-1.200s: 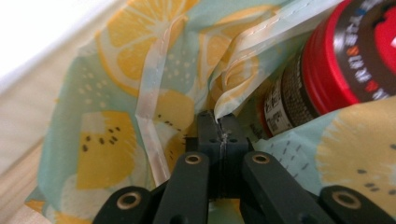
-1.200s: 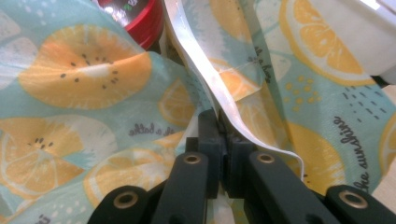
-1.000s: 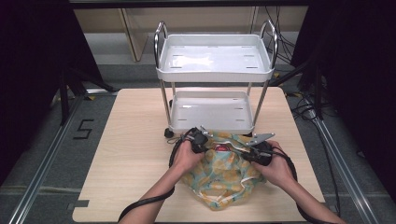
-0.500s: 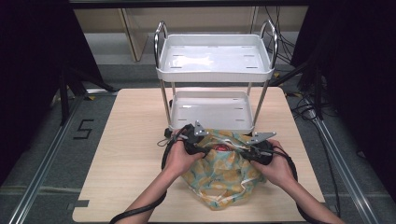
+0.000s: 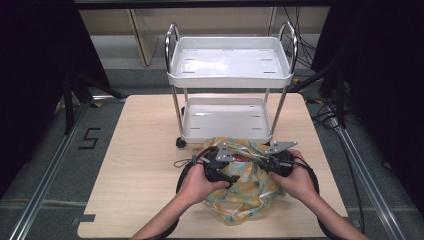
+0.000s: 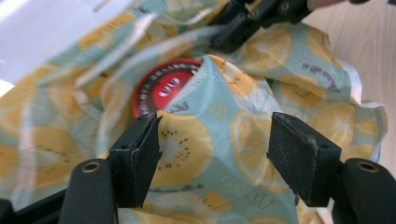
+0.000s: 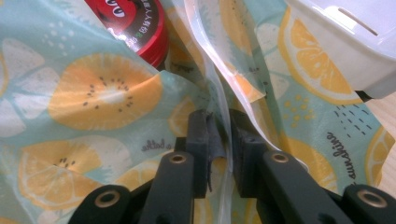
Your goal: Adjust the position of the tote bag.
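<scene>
Fruit-print bag [image 5: 240, 192]: my right gripper [image 7: 218, 140] pinches its rim; my left gripper [image 6: 215, 154], jaws just opened wide, grips nothing.

Glossy printed-cloth bag [image 5: 240, 187]; matt wood table [image 5: 145, 165]; chrome-legged plastic cart [image 5: 230, 75].

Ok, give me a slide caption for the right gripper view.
Right hand-held gripper pinching the fruit-print bag's edge, a red tin showing inside.
</scene>
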The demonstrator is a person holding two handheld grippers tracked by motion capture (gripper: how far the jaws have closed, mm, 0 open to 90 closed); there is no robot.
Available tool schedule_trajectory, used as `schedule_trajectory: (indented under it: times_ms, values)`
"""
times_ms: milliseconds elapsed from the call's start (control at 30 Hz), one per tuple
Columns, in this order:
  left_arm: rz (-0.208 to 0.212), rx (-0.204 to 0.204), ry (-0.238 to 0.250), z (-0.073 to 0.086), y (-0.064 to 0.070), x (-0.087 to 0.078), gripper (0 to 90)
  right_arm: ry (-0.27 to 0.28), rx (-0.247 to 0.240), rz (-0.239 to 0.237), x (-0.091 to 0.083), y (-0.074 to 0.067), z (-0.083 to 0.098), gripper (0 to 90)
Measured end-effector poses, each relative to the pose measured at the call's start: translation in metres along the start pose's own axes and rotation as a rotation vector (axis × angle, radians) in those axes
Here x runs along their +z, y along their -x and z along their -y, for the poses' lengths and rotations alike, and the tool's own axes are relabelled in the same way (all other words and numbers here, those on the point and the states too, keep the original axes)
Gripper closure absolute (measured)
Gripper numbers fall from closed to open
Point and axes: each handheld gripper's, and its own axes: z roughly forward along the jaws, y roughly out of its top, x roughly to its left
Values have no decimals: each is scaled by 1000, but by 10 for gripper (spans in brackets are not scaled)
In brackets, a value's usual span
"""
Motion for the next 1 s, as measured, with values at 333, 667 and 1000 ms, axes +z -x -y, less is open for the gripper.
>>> schedule_trajectory:
  times_ms: [333, 667, 1000]
  values:
    - [-33, 35, -30, 7, 9, 8, 689, 13, 4, -1, -2, 0, -1, 777]
    - [2, 21, -93, 16, 18, 13, 897, 9, 13, -9, -7, 1, -4, 775]
    - [87, 49, -171, 30, 34, 15, 898, -1, 9, -10, -5, 2, -5, 801]
